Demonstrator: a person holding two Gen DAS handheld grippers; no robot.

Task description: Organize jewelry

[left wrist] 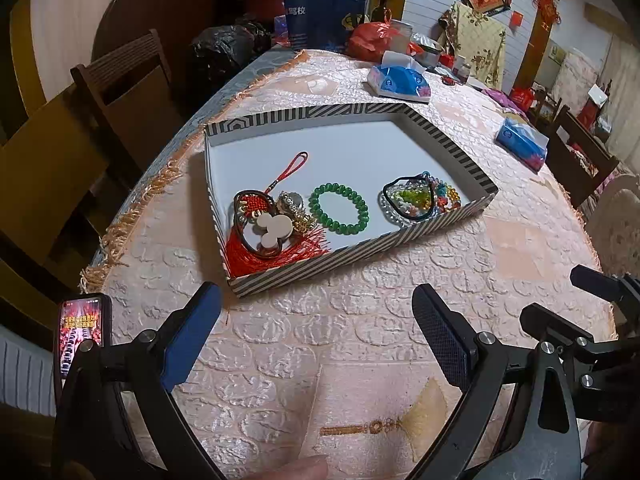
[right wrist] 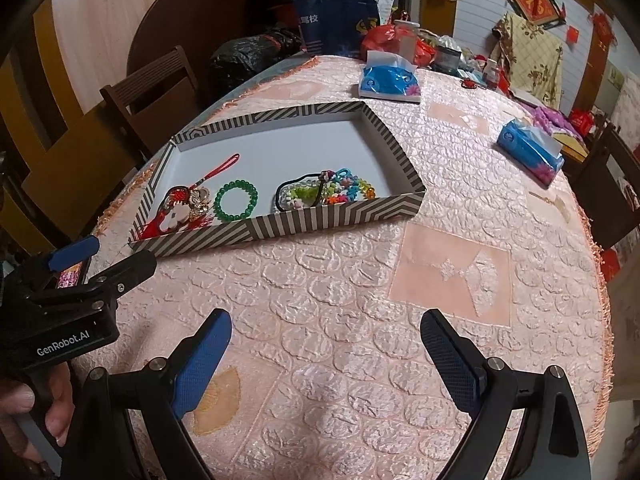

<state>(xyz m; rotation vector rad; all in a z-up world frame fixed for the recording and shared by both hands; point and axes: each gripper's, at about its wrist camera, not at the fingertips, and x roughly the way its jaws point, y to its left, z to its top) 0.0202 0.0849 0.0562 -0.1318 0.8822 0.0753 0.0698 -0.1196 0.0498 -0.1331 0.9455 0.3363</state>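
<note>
Both grippers' fingers released, empty | striped tray (left wrist: 360, 254): tassel charm (left wrist: 264, 232), green bracelet (left wrist: 335, 209), bead pile (left wrist: 420, 200)

Both left tongs (left wrist: 316, 332) and right tongs (right wrist: 326, 356) gape wide, empty.

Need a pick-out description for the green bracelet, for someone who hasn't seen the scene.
On the pink tablecloth sits a shallow striped box with a white floor. Along its near wall, the green bead bracelet lies flat between a red tassel charm and a tangle of multicoloured beads. It is the only plain single-colour ring, lying apart from both.
</note>
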